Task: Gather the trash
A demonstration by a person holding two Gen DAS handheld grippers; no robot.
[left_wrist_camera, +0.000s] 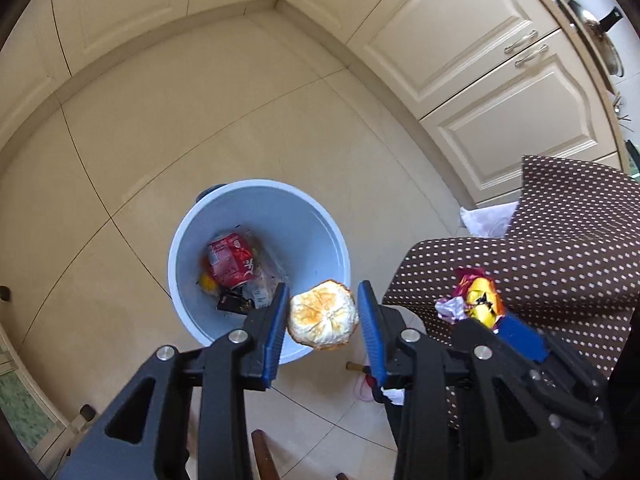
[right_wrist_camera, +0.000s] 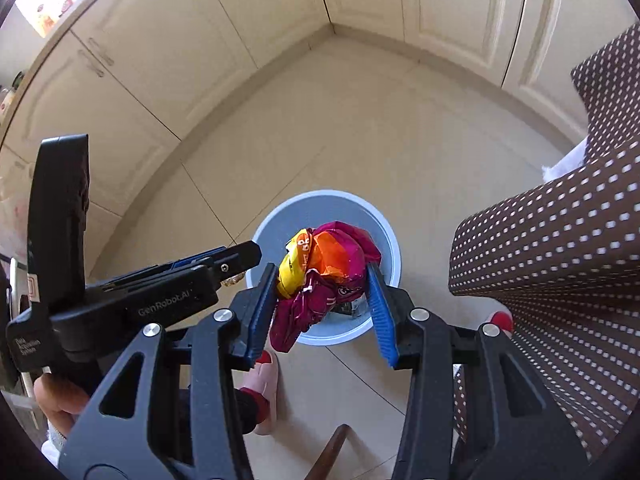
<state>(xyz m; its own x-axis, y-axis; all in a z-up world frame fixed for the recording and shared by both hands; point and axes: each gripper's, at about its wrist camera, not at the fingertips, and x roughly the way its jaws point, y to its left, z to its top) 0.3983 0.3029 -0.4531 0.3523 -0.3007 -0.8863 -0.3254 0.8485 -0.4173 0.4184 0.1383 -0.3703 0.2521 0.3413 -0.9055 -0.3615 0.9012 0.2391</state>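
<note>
Above the bin (left_wrist_camera: 224,216), both grippers (left_wrist_camera: 323,316) (right_wrist_camera: 324,288) point down, jaws clamping trash.

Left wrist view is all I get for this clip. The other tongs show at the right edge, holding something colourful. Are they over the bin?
Observer: Yes. In the right wrist view, the crumpled wrapper in the right tongs lines up over the mouth of the blue bin.
Operator: Is it gripped on both sides?
Observer: Both blue pads touch it, and a magenta tail hangs down past the left pad.
Operator: Where do my tongs sit from there?
Observer: The left tongs, holding the orange peel, end at the bin's left rim, beside the wrapper.
</note>
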